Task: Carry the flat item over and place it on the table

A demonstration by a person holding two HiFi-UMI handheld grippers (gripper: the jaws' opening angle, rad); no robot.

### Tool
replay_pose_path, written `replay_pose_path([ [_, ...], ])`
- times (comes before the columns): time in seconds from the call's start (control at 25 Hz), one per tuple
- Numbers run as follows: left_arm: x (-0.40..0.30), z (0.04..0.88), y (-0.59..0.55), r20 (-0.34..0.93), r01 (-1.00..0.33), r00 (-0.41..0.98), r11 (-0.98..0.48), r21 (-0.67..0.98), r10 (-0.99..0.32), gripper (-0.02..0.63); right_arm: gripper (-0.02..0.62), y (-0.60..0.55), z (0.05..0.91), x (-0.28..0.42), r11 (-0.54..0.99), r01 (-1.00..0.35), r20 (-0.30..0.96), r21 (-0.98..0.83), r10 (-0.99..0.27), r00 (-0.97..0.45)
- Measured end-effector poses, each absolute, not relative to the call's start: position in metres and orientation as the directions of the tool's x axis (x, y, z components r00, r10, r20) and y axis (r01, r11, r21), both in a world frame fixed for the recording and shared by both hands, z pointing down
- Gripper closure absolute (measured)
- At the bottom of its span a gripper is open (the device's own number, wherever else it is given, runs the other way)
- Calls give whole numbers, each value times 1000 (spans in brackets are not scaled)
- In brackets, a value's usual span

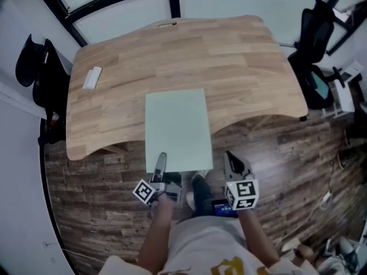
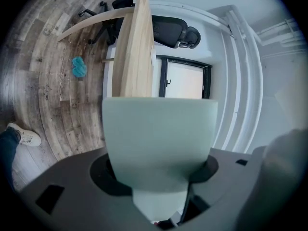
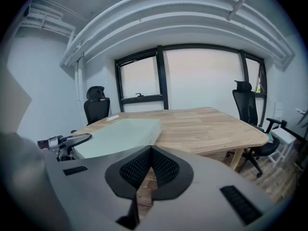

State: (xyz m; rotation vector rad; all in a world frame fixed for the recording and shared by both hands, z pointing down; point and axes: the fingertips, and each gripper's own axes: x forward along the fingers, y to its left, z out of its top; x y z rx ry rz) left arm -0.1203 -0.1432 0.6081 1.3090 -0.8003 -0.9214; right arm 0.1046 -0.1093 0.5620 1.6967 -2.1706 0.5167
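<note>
We have the pale green flat panel (image 1: 176, 125) with its long axis running straight out from us across the worktop (image 1: 246, 67). Its far part lies over the worktop's near middle, and its near end juts past the worktop's near edge, above the floor. Our left tongs (image 1: 161, 160) pinch that near end toward its left corner, one jaw lying on top of the panel. We cannot tell whether the panel rests on the worktop or hangs just above it. Our right tongs (image 1: 232, 160) sit off the worktop's near edge, just beside the panel's right corner, pressed together and empty. We judge the set-down falls to the left tongs alone
</note>
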Motion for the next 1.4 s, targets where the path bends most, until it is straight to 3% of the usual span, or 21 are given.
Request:
replay_pose_path([
  [1.4, -113, 647, -153, 38, 90, 368, 77, 993, -929, 316, 597, -125, 593, 109, 225, -971, 540, -76, -809, -230],
])
